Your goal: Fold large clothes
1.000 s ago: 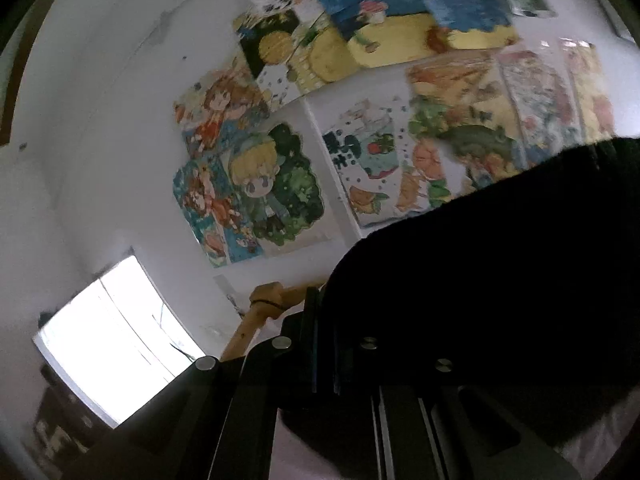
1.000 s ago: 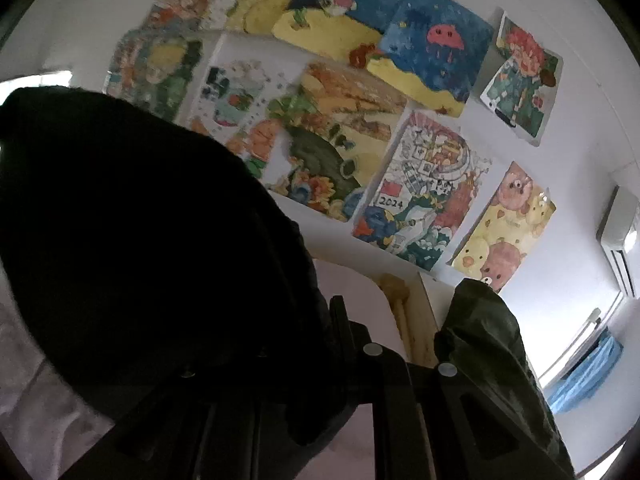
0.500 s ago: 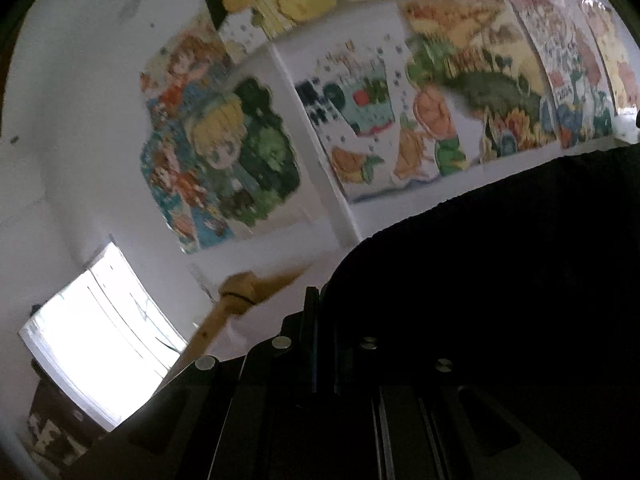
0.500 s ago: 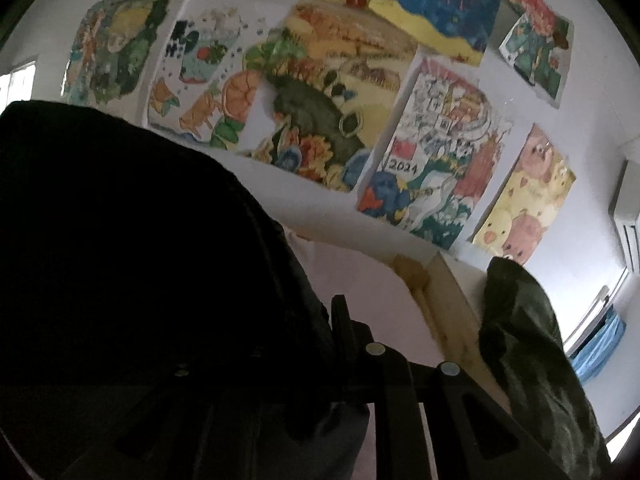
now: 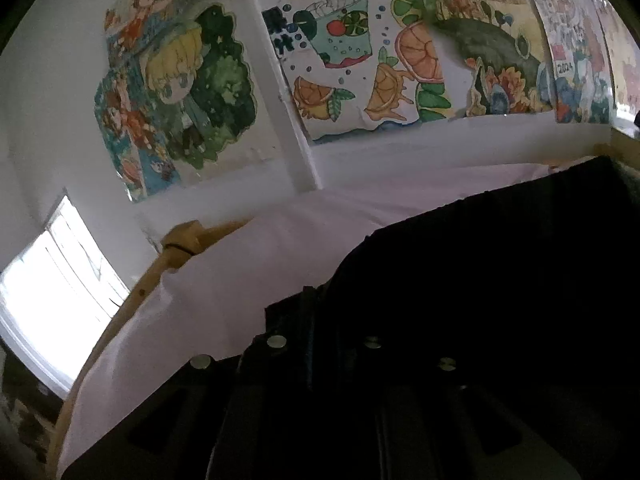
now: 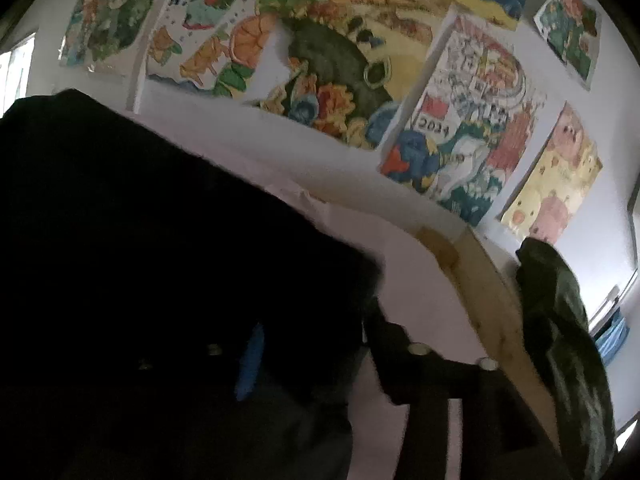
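We lay the black garment flat on the pink bed: left claw clenched on its edge, right claw just opening. Release both corners evenly, then smooth.

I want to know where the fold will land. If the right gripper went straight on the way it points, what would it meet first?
Probably the pale pink sheet just ahead of the right gripper, its jaws just opened, black garment still draped over its left finger. Depth is unclear; the postered wall lies beyond.
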Demonstrator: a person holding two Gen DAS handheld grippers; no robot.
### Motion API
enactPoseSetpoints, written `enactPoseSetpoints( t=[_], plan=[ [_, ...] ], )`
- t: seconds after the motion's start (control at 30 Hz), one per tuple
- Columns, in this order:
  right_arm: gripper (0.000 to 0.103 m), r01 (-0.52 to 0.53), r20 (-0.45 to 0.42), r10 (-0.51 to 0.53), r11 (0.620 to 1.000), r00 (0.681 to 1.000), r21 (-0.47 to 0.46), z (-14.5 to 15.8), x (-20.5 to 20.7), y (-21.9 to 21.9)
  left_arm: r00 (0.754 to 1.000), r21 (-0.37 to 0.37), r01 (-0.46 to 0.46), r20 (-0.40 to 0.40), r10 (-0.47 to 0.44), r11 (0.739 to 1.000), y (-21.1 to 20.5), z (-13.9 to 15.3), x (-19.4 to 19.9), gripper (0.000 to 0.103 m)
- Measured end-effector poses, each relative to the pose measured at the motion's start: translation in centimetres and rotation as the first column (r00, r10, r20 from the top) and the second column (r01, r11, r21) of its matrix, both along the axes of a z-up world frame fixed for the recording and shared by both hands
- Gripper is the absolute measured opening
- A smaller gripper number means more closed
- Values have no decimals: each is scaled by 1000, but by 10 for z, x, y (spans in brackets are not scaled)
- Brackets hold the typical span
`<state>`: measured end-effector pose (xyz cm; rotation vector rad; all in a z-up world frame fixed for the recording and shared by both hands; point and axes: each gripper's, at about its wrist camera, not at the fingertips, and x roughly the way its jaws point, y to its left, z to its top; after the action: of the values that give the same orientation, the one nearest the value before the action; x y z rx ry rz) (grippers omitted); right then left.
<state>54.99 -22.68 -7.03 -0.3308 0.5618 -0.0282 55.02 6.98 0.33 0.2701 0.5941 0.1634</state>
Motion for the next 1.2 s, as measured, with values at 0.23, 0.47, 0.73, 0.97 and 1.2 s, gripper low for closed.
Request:
enactPoseSetpoints(
  t=[0.23,0.47,0.73,0.97,1.2],
  plan=[
    [73,7,-36,-4,996,999,85,-4,1,-17,995,-42,-9,95,13,999,11,6,-37,93],
    [83,-40,49,36,995,998,91,9,-35,-11,981,-124,78,185,-55,989,11,20,-87,93],
    [94,-216,98,198,948,975,233,30,-76,18,940,-151,322,170,-296,935,-48,20,-121,94],
    [94,-304,67,299,895,952,325,29,-77,45,908,-246,420,111,-405,874,-76,9,-113,101],
    [94,-275,44,276,905,960,324,14,-38,54,917,-226,398,116,-381,889,-88,-1,-75,101]
  ],
)
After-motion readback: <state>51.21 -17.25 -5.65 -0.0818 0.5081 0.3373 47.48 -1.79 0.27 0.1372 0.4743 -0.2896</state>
